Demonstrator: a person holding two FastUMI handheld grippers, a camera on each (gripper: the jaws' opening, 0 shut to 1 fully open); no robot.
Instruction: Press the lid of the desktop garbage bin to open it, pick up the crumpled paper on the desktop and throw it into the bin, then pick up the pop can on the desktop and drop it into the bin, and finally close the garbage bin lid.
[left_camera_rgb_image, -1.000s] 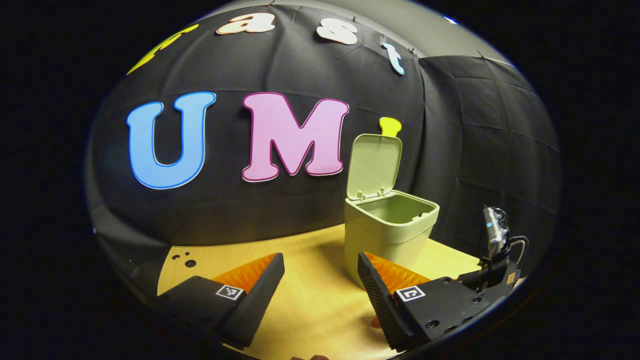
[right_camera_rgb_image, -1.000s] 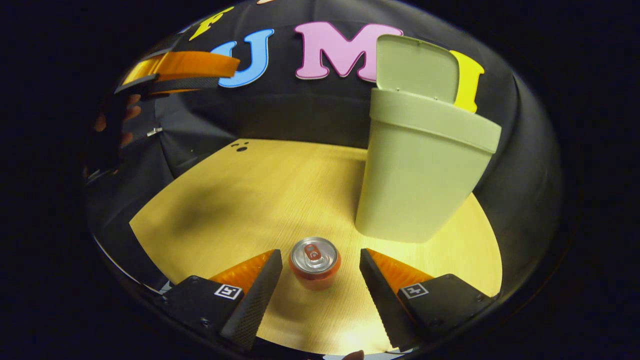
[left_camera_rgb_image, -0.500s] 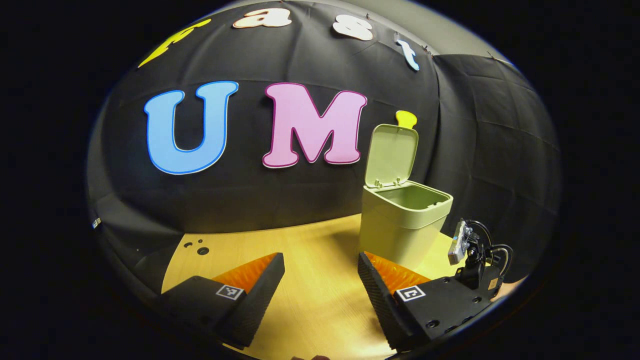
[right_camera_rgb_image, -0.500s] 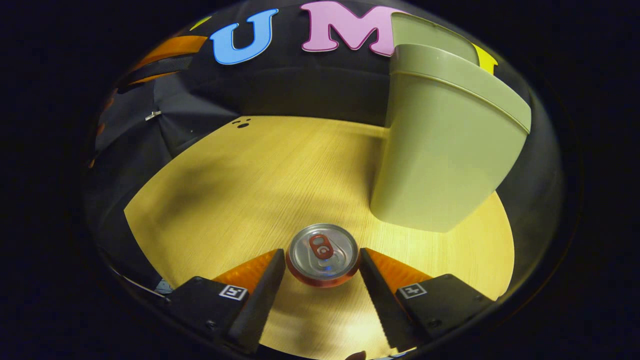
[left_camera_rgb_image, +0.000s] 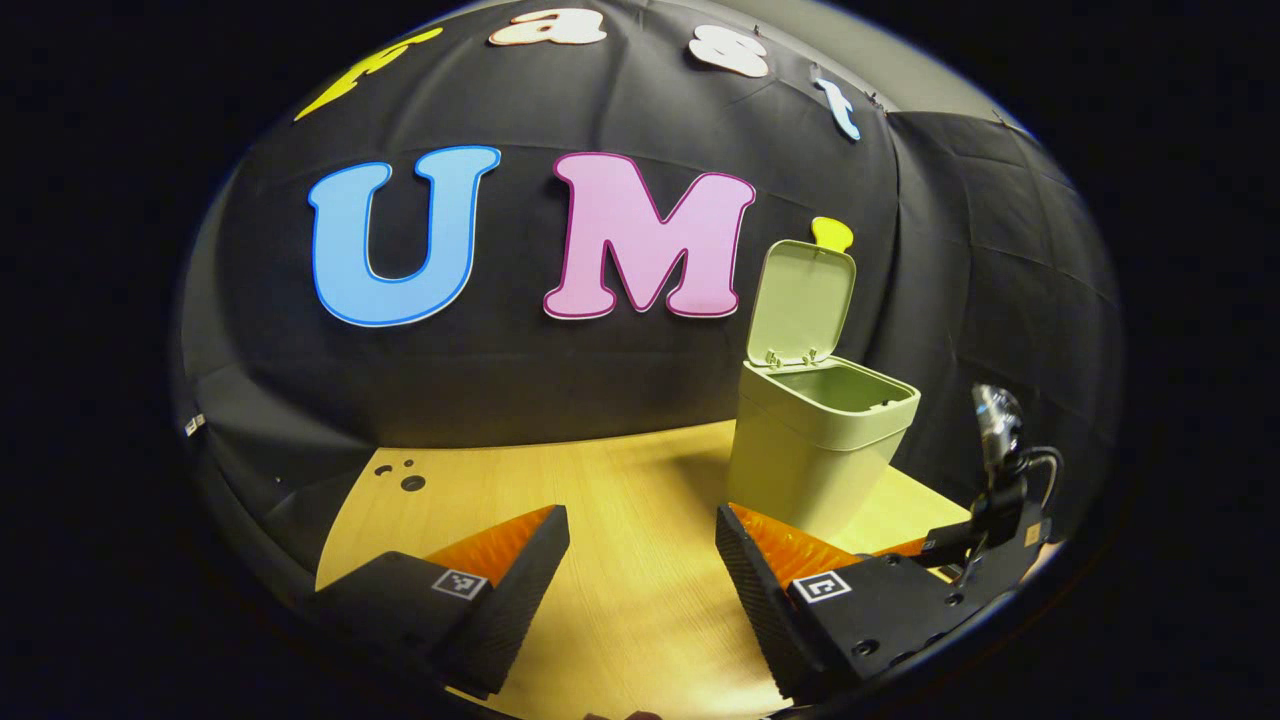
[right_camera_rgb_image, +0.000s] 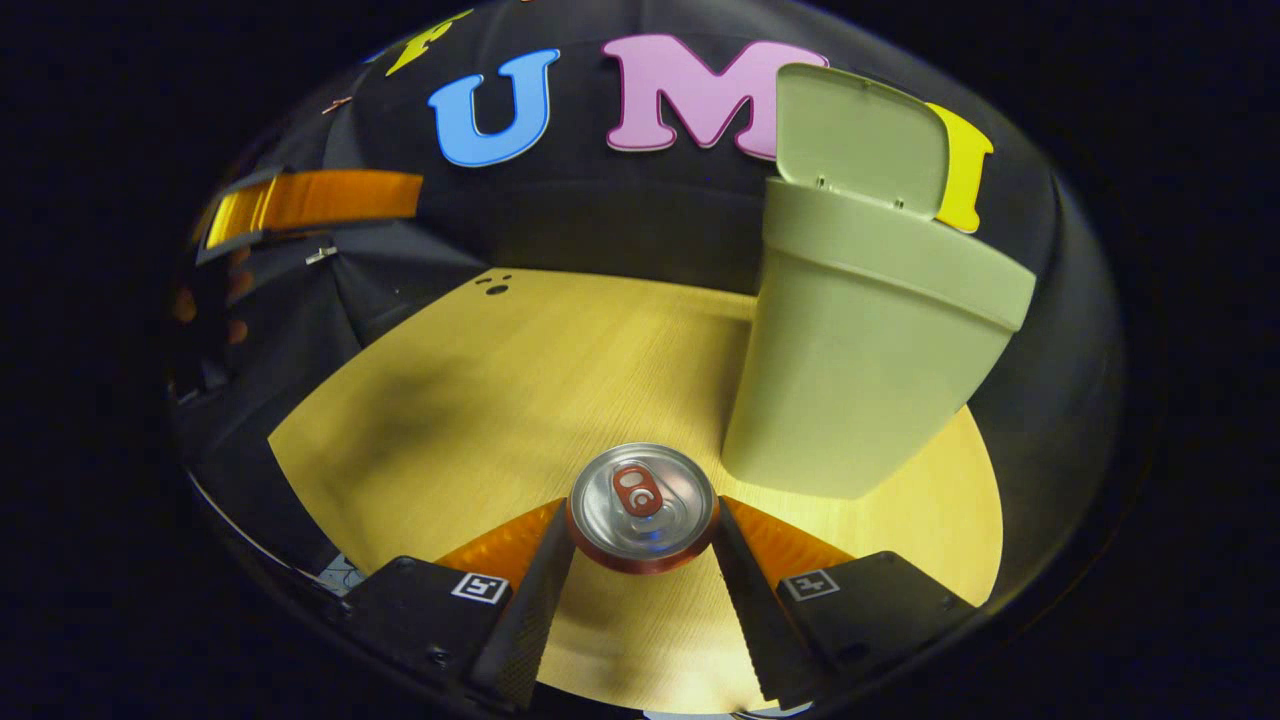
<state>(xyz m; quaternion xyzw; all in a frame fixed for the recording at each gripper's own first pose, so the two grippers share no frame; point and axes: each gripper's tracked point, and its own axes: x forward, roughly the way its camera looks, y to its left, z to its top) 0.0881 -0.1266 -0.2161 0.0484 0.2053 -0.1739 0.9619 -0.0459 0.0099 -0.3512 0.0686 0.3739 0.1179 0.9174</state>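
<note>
bin – lid up | left hand-held gripper – fingers apart over table

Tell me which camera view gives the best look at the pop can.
The right gripper view: the pop can sits upright in the foreground between the right gripper fingers, which press its sides, top and pull tab facing the camera. The left gripper view shows the open green bin and the right gripper beside it, but no clear sight of the can.

1. The bin and its lid are pale green.
2. The can has a silver top, red tab and red side.
3. The table is light yellow wood grain.
</note>
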